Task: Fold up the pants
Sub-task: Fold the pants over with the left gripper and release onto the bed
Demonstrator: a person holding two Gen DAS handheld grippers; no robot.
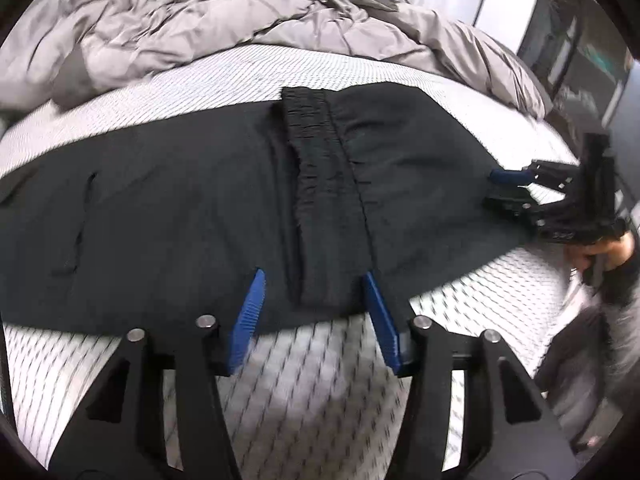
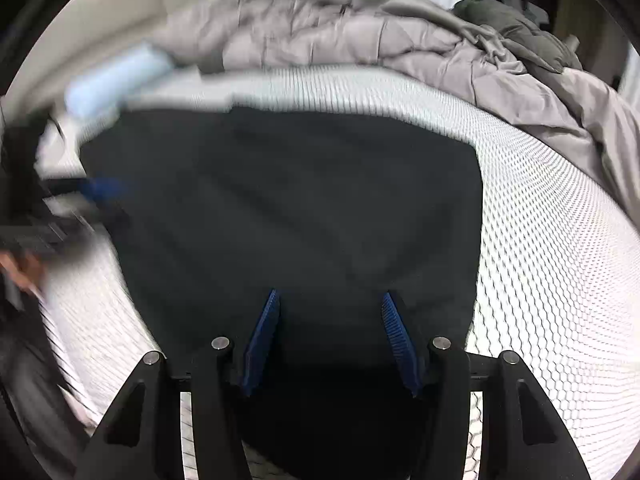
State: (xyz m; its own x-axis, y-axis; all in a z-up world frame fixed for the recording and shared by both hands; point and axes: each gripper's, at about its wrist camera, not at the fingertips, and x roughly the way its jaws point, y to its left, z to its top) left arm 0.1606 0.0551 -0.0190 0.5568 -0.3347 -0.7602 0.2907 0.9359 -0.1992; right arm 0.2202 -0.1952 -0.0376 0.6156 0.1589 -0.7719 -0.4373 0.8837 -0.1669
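Now black pants (image 1: 200, 208) flat on mattress (image 1: 320, 380).

Soft daylight, fisheye-warped edges, blurred left side

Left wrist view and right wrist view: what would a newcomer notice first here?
First, the black pants spread flat across the white patterned mattress, with the elastic waistband folded over the middle. Next, the blue fingers of the left gripper, standing open over the near edge of the pants. Behind, a crumpled grey comforter fills the far side of the bed.
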